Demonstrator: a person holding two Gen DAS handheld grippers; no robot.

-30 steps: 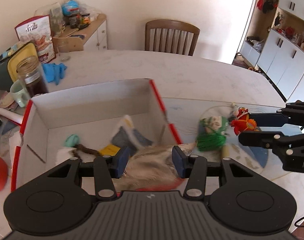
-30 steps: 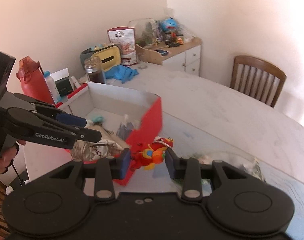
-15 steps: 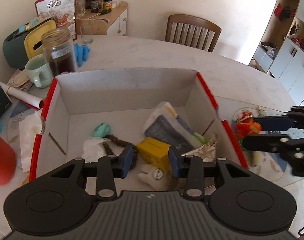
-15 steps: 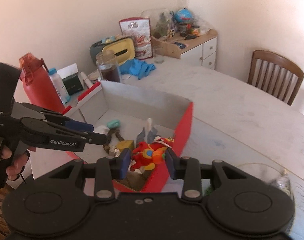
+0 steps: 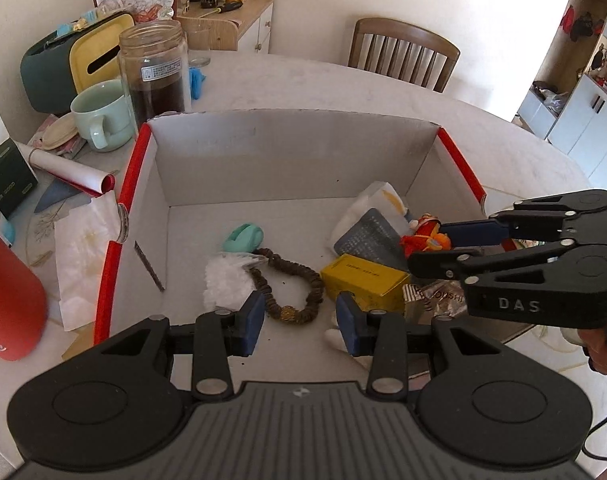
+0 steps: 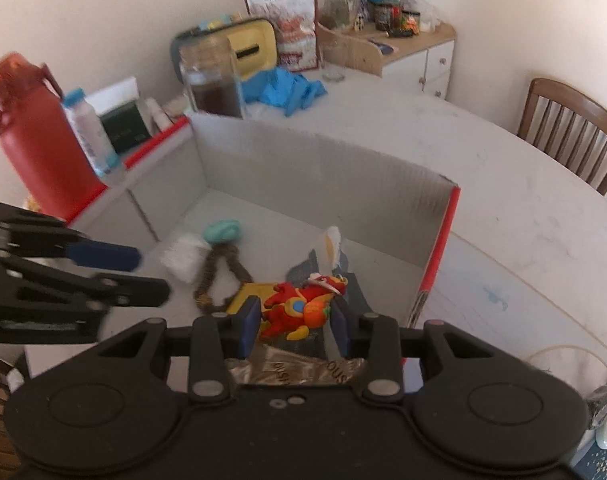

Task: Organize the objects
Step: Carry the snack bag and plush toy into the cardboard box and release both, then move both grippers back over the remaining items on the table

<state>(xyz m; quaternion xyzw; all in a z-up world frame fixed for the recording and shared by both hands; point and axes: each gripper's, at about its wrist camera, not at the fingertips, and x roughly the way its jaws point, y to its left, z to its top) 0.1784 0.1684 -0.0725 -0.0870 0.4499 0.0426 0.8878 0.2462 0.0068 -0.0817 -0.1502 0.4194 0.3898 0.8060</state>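
Note:
A white cardboard box with red edges point(image 5: 295, 160) stands on the table; it also shows in the right wrist view point(image 6: 323, 168). Inside lie a yellow box point(image 5: 363, 280), a brown bead bracelet point(image 5: 295, 280), a teal clip point(image 5: 243, 237), a white wad point(image 5: 223, 280) and dark packets point(image 5: 367, 236). My right gripper point(image 6: 295, 318) is shut on a red and orange toy figure point(image 6: 299, 308) and holds it over the box's right side; the toy also shows in the left wrist view point(image 5: 425, 236). My left gripper point(image 5: 301, 318) is open and empty over the box's near edge.
A red bottle point(image 5: 7, 296), a green mug point(image 5: 101, 114), a glass jar of dark liquid point(image 5: 153, 72) and a tissue holder point(image 5: 63, 64) crowd the table left of the box. Blue gloves point(image 6: 283, 84) lie behind it. A chair point(image 5: 403, 54) stands at the far side.
My right gripper has carried the toy leftward from beside the box to over its inside. My left gripper has moved left along the box and no longer has the silver packet between its fingers.

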